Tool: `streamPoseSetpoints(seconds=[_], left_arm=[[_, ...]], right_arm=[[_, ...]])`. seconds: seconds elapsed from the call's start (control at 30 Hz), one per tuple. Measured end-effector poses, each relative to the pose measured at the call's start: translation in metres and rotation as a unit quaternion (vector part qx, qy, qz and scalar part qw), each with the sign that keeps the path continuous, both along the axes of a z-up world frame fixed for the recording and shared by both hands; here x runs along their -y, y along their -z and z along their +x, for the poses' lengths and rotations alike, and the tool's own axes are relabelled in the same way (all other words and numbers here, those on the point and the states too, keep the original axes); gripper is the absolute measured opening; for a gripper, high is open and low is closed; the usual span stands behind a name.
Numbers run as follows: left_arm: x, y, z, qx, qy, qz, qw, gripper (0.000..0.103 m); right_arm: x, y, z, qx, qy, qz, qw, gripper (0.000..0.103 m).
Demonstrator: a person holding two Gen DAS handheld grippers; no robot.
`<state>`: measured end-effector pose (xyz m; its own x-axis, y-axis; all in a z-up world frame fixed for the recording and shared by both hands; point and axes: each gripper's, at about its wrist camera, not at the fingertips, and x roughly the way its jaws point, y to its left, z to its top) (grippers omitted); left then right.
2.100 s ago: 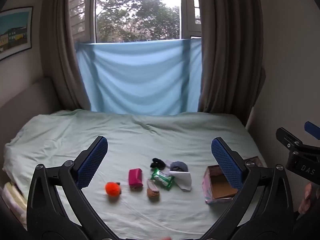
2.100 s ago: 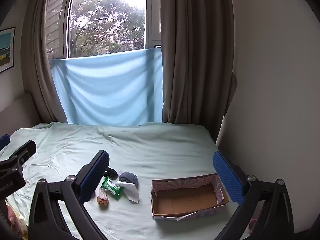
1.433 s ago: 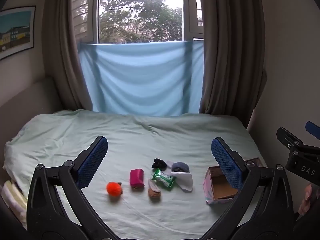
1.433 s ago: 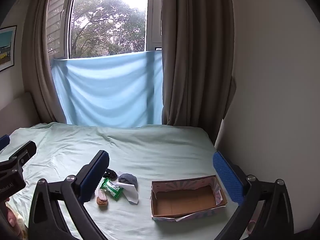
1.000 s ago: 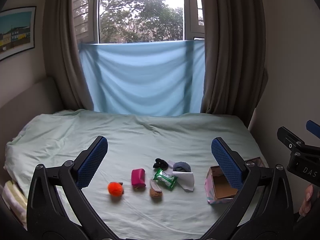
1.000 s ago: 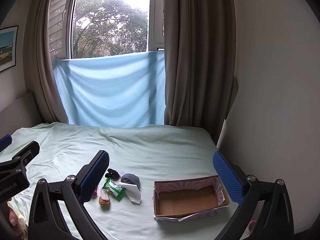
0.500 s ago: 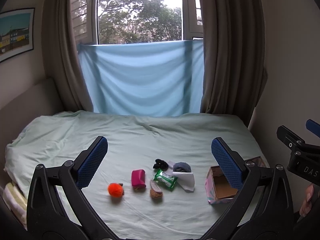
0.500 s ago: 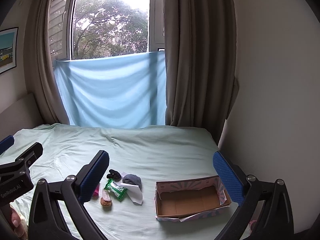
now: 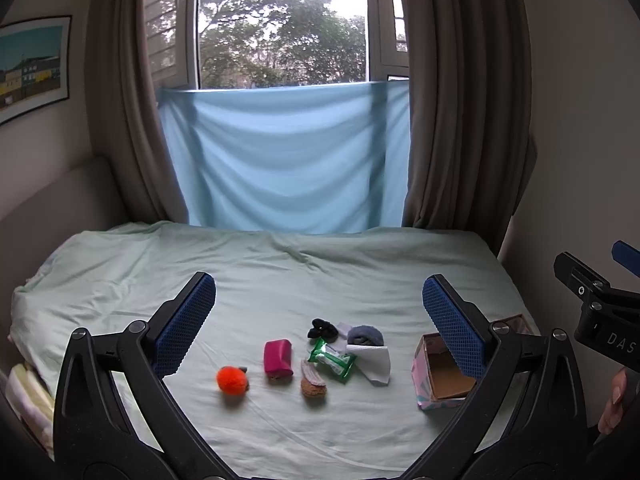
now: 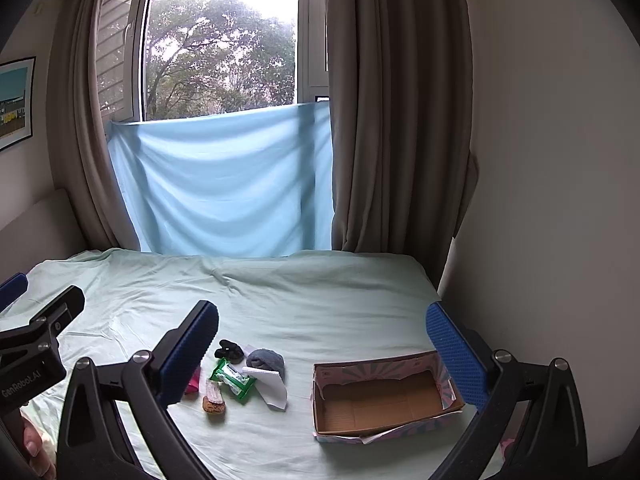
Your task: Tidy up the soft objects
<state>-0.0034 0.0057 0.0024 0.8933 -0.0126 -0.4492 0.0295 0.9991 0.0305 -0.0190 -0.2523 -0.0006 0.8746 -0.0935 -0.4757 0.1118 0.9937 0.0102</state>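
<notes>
I'm holding my left gripper (image 9: 318, 316) above the bed (image 9: 280, 272), its blue pads spread wide and gripping nothing, and my right gripper (image 10: 322, 340) is hovering the same way, jaws wide apart and empty. Ahead of me the soft things are lying in a loose row on the pale green sheet. The orange pom-pom (image 9: 231, 379) is sitting farthest left, well apart from the box. Just right of it the pink pouch (image 9: 277, 358) is lying with its long axis running away from me. The brown slipper-shaped piece (image 9: 313, 382) is pointing its toe end toward me, I think, though it's small. The green wipes pack (image 9: 332, 359) is lying slanted, touching the white sock (image 9: 374, 364), whose long axis is slanting down to the right. The grey bundle (image 9: 365, 335) and the black bundle (image 9: 321, 328) are sitting behind them. The open cardboard box (image 10: 384, 398) is resting at the right, long side across my right view. Compared with half a second ago, both views are shifting only slightly; nothing on the sheet is moving.
</notes>
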Motion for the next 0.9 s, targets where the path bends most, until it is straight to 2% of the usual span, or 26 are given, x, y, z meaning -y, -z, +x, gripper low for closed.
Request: streamPoseSetpoints(seconds=[0.9], left_arm=[[0.0009, 0.0015, -0.0024, 0.002, -0.004, 0.001, 1.0, 0.103]], right_arm=[[0.0015, 0.0007, -0.0021, 0.002, -0.001, 0.004, 1.0, 0.103]])
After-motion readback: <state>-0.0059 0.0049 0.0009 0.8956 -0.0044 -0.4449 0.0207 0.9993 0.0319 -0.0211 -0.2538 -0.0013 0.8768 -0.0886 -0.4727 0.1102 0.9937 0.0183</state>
